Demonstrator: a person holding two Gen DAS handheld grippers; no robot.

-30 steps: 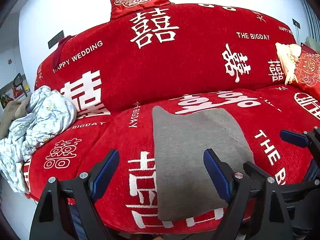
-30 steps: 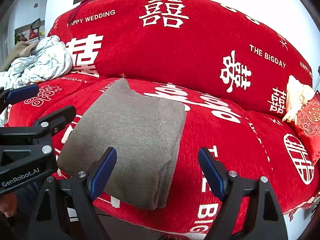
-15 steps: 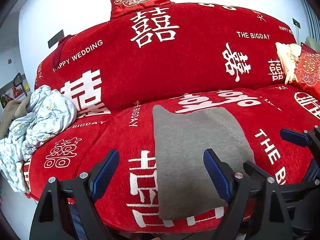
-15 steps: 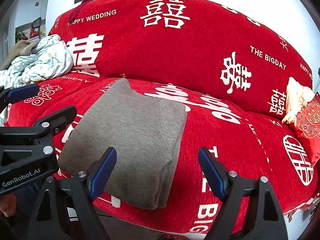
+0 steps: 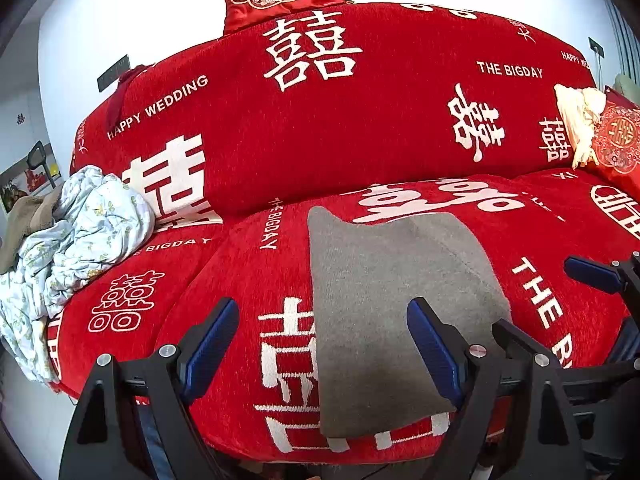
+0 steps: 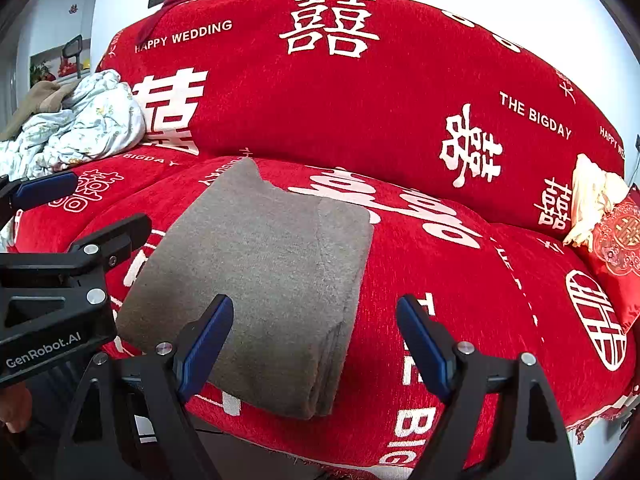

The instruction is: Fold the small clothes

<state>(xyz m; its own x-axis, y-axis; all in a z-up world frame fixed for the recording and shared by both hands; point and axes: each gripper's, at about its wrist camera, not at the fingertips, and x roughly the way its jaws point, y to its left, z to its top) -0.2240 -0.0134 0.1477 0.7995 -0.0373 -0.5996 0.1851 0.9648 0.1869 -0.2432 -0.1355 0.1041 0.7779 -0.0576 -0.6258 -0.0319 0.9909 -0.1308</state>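
A grey knit garment [image 6: 260, 280], soft and fuzzy, lies folded into a thick rectangle on the middle seat of a red chenille sofa [image 6: 400, 112] woven with white characters. Stacked layers show at its near right edge. Both tongs hang released above the seat front, grasping nothing: left tongs [image 5: 320, 348], right tongs [image 6: 312, 344]. A crumpled pale floral cloth [image 5: 80, 232] is heaped at the sofa's left end.
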